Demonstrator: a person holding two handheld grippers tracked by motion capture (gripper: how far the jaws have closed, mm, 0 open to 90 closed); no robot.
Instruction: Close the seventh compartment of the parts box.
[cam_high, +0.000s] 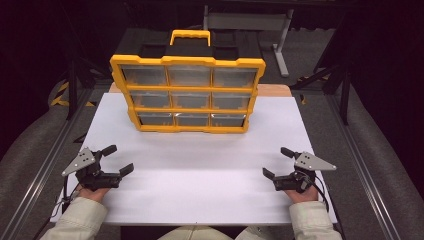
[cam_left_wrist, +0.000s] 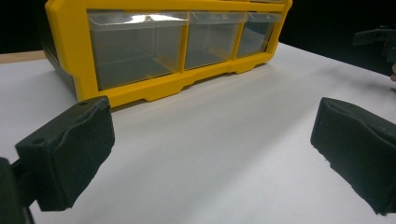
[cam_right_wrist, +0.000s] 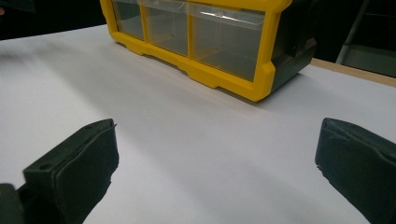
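Note:
A yellow and black organizer case (cam_high: 187, 92) stands upright at the back of the white table (cam_high: 200, 170), with three rows of clear drawers facing me and a yellow handle (cam_high: 189, 36) on top. My left gripper (cam_high: 118, 160) rests open near the table's front left, held by a hand. My right gripper (cam_high: 278, 162) rests open near the front right. The left gripper view shows the case's bottom row of drawers (cam_left_wrist: 140, 49) beyond its spread jaws. From the right gripper view the same row (cam_right_wrist: 224, 37) appears past its wide-apart jaws. Nothing sits between either pair of jaws.
A wooden strip (cam_high: 272, 90) edges the table behind the case. Dark metal rails (cam_high: 360, 150) run along both sides. A grey metal stand (cam_high: 280, 45) is beyond the table at the back right.

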